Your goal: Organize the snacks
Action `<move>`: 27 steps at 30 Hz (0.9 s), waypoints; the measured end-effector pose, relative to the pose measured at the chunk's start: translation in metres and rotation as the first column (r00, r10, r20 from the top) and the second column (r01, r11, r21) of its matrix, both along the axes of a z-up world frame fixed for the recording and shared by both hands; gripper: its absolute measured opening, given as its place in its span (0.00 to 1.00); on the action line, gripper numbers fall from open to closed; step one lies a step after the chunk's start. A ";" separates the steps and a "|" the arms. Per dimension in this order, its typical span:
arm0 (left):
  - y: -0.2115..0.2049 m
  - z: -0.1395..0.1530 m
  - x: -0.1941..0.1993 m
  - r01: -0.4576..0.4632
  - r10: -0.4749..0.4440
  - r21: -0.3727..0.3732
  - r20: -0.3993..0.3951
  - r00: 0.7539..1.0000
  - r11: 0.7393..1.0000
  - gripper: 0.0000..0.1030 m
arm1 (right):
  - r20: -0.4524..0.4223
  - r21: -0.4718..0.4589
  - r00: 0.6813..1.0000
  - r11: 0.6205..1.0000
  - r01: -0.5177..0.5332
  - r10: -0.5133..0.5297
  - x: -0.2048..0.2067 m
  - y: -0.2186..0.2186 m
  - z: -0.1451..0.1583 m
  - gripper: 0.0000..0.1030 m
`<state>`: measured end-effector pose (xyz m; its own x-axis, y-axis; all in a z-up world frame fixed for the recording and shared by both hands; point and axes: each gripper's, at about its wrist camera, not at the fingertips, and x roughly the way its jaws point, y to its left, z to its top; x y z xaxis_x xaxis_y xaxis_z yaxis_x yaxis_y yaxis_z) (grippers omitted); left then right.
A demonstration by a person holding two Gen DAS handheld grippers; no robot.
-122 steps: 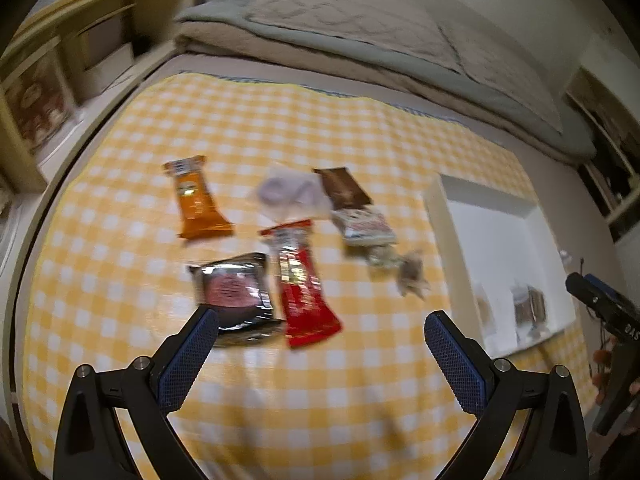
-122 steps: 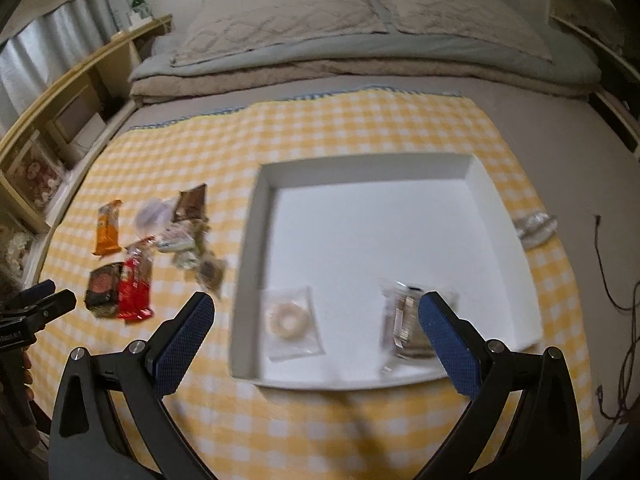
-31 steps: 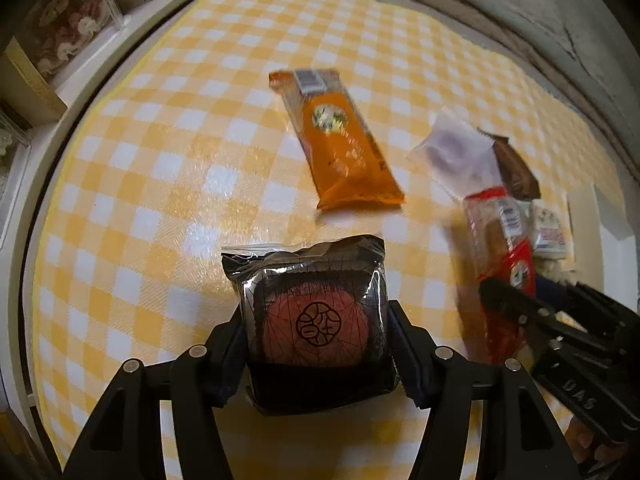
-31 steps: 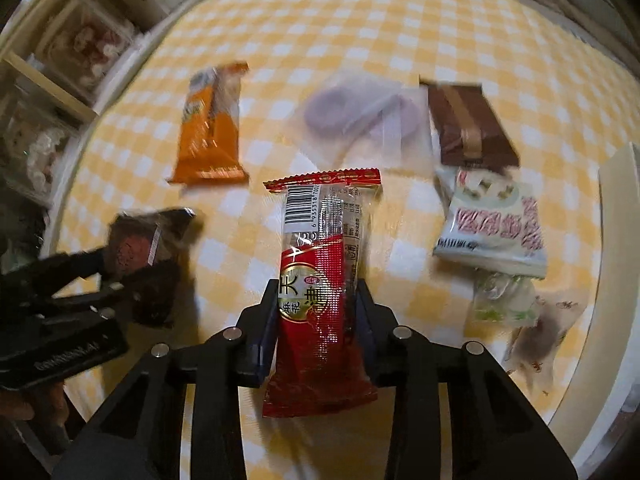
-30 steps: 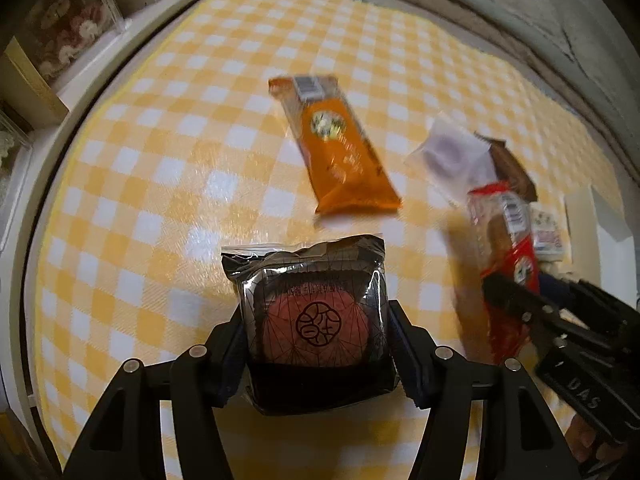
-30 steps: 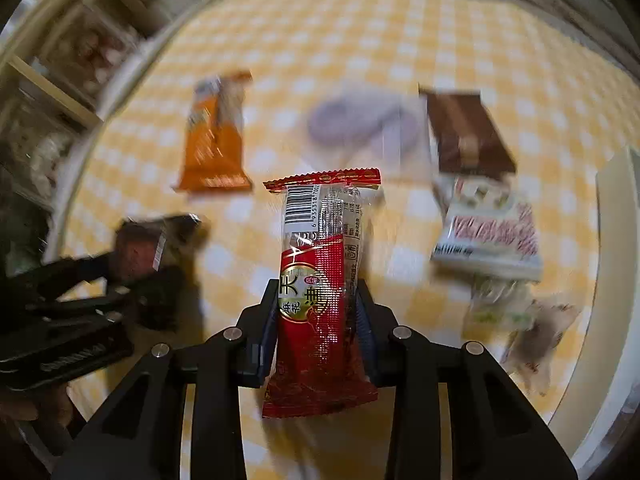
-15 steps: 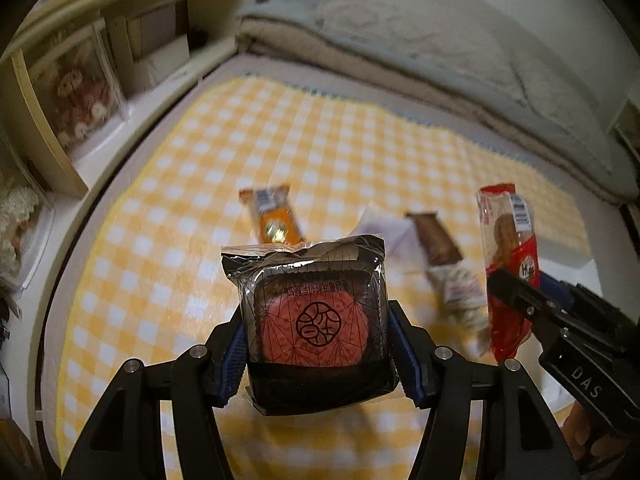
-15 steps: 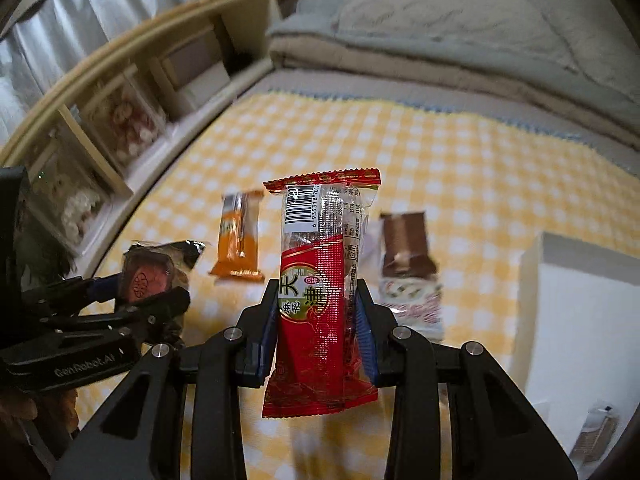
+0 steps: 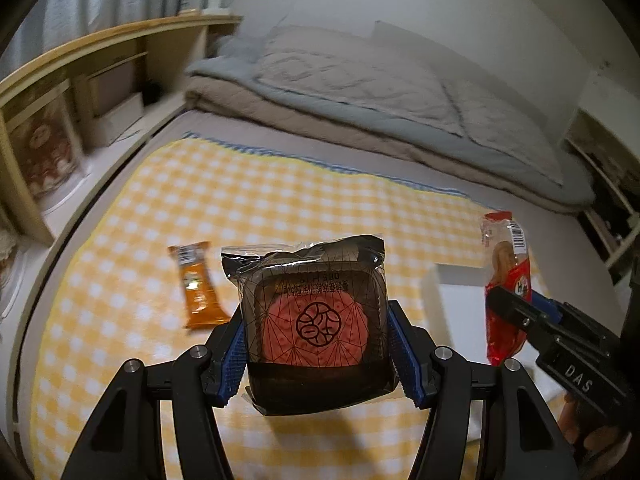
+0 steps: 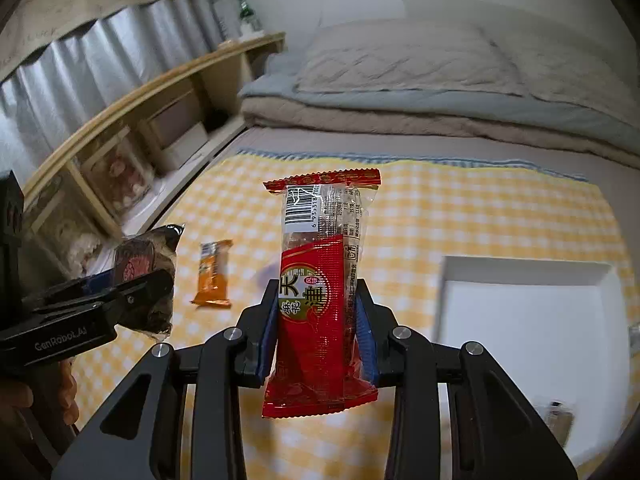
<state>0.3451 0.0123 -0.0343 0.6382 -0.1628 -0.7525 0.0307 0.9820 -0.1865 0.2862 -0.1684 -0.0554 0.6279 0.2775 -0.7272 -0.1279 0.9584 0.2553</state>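
Your left hand-held gripper (image 9: 318,344) is clamped on a square black-wrapped cake (image 9: 316,320) with a pink centre; both blue pads press the sides of the packet, which stands upright between the fingers, clear of the cloth. Your right hand-held gripper (image 10: 316,320) is clamped on a long red snack packet (image 10: 320,300), held upright by its lower half, barcode end uppermost, also clear of the cloth.

Take the white tray (image 10: 532,312) as the reference. It lies on the yellow checked cloth (image 10: 460,216) spread over the bed. In the right wrist view the red packet hangs just left of the tray's near left corner; in the left wrist view the cake is further left of the tray. An orange snack bar (image 9: 198,284) lies flat on the cloth, well apart from the tray on its left side. A small packet (image 10: 558,420) is blurred at the tray's near edge; its kind cannot be told.

Step in hand, as judged: transfer. Both snacks are picked and lifted, neither is yet over the tray.

Next move, as judged: carry each packet over the tray's left wall, lower it onto bare tray floor, then release. Keep the two grippers apart so the packets do not collide. The orange bar remains to be collected.
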 end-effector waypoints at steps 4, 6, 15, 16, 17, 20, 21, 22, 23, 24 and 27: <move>-0.019 0.000 0.003 0.044 -0.044 -0.008 0.004 0.999 0.999 0.59 | 0.004 -0.019 0.999 0.998 0.051 -0.051 -0.010 -0.034 0.005 0.34; -0.031 -0.001 0.003 0.066 -0.066 -0.018 -0.001 0.998 0.998 0.59 | 0.004 -0.032 0.997 0.997 0.077 -0.077 -0.015 -0.049 0.006 0.34; -0.081 -0.010 0.021 0.160 -0.163 -0.073 -0.042 0.986 0.984 0.59 | -0.038 -0.085 0.977 0.975 0.207 -0.210 -0.041 -0.127 -0.004 0.34; -0.088 -0.013 0.025 0.168 -0.172 -0.081 -0.048 0.984 0.983 0.59 | -0.045 -0.093 0.973 0.971 0.221 -0.226 -0.044 -0.137 -0.006 0.34; -0.094 -0.015 0.029 0.175 -0.180 -0.086 -0.053 0.982 0.981 0.59 | -0.053 -0.102 0.969 0.966 0.237 -0.243 -0.047 -0.147 -0.008 0.34; -0.115 -0.024 0.036 0.201 -0.209 -0.103 -0.072 0.975 0.974 0.59 | -0.077 -0.137 0.955 0.952 0.274 -0.286 -0.052 -0.170 -0.018 0.34; -0.123 -0.027 0.038 0.214 -0.223 -0.110 -0.081 0.971 0.971 0.59 | -0.087 -0.152 0.950 0.946 0.285 -0.300 -0.055 -0.178 -0.022 0.34; -0.128 -0.032 0.042 0.219 -0.229 -0.114 -0.087 0.969 0.969 0.59 | -0.100 -0.172 0.944 0.939 0.296 -0.316 -0.057 -0.186 -0.028 0.34; -0.136 -0.037 0.045 0.228 -0.241 -0.124 -0.101 0.965 0.966 0.59 | -0.109 -0.187 0.939 0.934 0.304 -0.327 -0.059 -0.195 -0.032 0.34; -0.142 -0.041 0.047 0.234 -0.249 -0.132 -0.112 0.962 0.963 0.59 | -0.118 -0.201 0.933 0.928 0.313 -0.340 -0.061 -0.202 -0.037 0.34; -0.162 -0.055 0.056 0.249 -0.271 -0.150 -0.150 0.951 0.957 0.59 | -0.143 -0.233 0.916 0.913 0.336 -0.374 -0.069 -0.223 -0.047 0.34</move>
